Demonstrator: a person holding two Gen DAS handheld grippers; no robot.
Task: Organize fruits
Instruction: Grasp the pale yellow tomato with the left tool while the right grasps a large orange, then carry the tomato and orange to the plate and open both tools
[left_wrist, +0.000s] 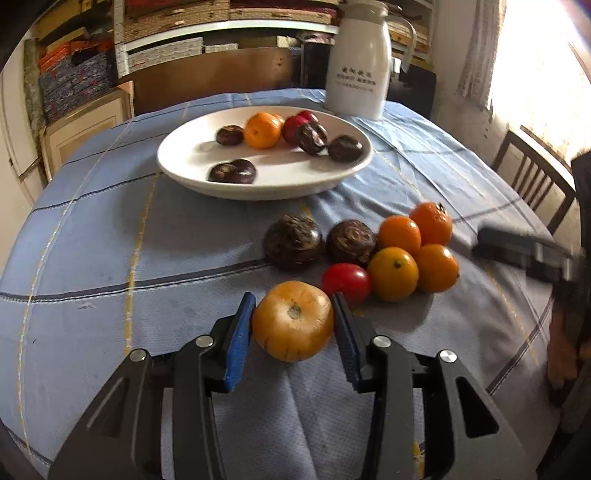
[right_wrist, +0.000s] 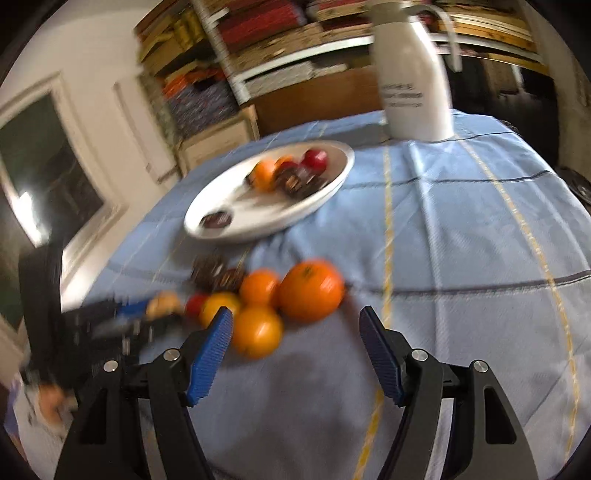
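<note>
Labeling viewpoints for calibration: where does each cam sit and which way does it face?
Left wrist: on the left gripper, facing the white plate and jug; jaws around a yellow tomato; right gripper at right edge.
Right wrist: on the right gripper, jaws open, empty, facing the plate; left gripper at left, blurred.
Shared: plate, jug, fruit pile, blue tablecloth.

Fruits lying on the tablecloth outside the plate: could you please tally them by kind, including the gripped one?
Water chestnuts: 2
Small oranges: 4
Red cherry tomato: 1
Yellow-orange fruit in left gripper: 1
Total: 8
</note>
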